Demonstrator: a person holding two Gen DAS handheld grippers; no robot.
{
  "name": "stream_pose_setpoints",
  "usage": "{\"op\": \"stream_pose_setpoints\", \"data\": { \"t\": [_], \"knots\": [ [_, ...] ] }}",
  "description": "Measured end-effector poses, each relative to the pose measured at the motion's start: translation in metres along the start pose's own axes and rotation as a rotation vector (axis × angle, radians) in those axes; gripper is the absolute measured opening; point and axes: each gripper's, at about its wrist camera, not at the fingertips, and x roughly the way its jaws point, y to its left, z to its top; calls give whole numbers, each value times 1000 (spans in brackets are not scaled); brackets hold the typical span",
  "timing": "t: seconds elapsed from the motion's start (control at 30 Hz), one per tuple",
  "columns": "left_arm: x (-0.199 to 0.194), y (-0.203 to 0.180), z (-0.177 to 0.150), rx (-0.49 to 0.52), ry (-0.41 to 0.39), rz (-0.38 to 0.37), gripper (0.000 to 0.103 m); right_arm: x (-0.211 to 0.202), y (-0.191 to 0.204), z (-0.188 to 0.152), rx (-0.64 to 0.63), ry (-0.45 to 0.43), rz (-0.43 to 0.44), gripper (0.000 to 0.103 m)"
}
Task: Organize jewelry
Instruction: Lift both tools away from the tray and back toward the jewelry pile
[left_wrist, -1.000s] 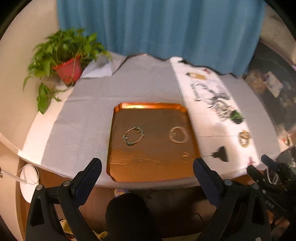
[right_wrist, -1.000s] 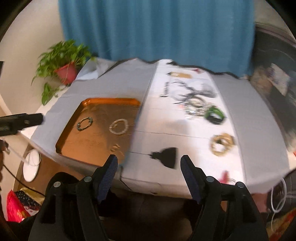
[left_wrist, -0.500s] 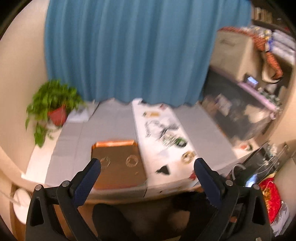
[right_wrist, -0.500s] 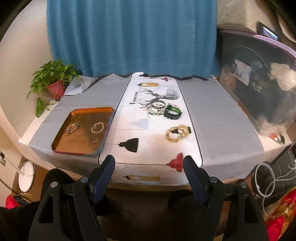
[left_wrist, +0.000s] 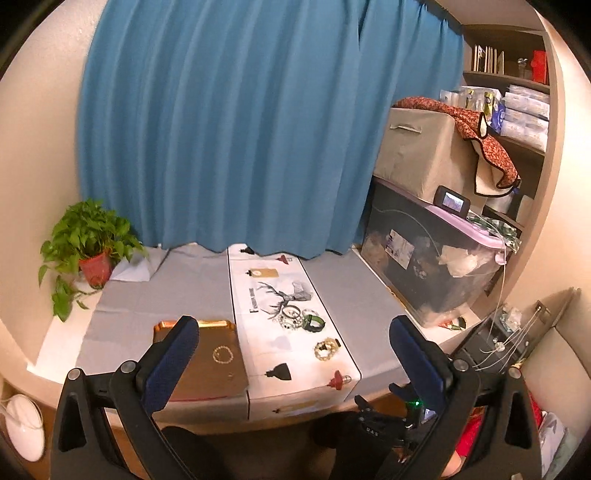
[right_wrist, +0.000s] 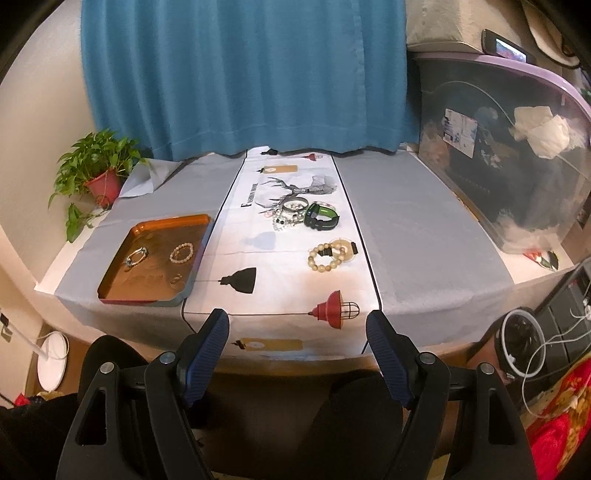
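A copper tray (right_wrist: 173, 220) lies on the grey cloth at the left, and its rim also shows in the left wrist view (left_wrist: 218, 324). In it are a dark metal bracelet (right_wrist: 136, 256), a pearl bracelet (right_wrist: 181, 253) and a small piece (right_wrist: 177, 277). On the white runner (right_wrist: 280, 280) sit a heap of bracelets (right_wrist: 290, 212), a green and black bangle (right_wrist: 321, 216) and a cream bead bracelet (right_wrist: 330, 253). My left gripper (left_wrist: 292, 321) hangs high, back from the table, open and empty. My right gripper (right_wrist: 297, 315) is open and empty, short of the table's near edge.
A potted plant (right_wrist: 99, 177) stands at the back left corner, with a blue curtain (right_wrist: 243, 74) behind the table. A large dark storage bin (right_wrist: 517, 177) fills the right side. A person's dark-clad legs are below the grippers, and cables (right_wrist: 535, 354) lie at the lower right.
The left gripper has risen and drawn back, so its view now takes in the whole table and shelves. The right gripper has shifted right, from the tray side to facing the runner.
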Motion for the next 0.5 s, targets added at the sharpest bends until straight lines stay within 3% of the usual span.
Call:
{"op": "stream_pose_setpoints", "data": {
  "t": [0.2, 0.5],
  "knots": [
    [6, -3, 5, -9, -24, 12, 102, 4, -6, -3, 19, 2, 1, 78],
    [39, -14, 4, -7, 41, -21, 102, 23, -20, -7, 45, 37, -6, 78]
  ]
}}
